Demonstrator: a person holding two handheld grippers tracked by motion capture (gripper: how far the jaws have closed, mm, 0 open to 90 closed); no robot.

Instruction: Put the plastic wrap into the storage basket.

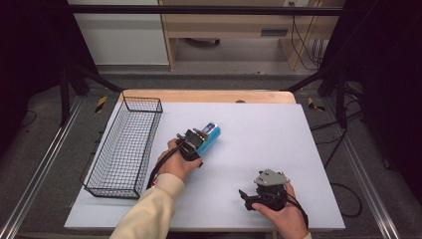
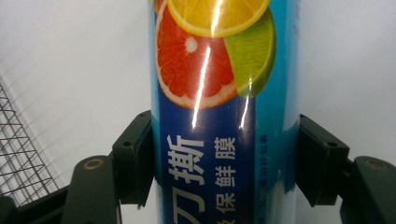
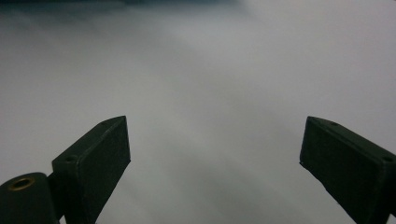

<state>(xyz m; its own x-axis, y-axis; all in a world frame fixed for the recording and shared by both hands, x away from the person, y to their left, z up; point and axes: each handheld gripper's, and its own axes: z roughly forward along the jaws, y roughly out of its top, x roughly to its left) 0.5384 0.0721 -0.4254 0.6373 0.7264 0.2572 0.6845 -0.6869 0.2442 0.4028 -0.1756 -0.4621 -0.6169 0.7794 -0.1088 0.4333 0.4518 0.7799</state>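
Left gripper [image 2: 226, 158] clamps glossy box [image 2: 224, 116]; right gripper [image 3: 215, 158] open, empty. Your risk: box slips, catches basket [image 1: 124, 149] rim.

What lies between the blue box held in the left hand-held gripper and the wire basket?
Nothing visible: only bare white table top separates the blue citrus-printed cling-film box from the black wire mesh basket, whose top is open.

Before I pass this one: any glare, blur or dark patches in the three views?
Left gripper view: bright glare streaks run down the glossy blue tube, clamped in the left gripper; its print stays readable. Right gripper view: the right gripper is open over soft, featureless white table, its top edge dark. High view: table evenly lit, both side margins nearly black.
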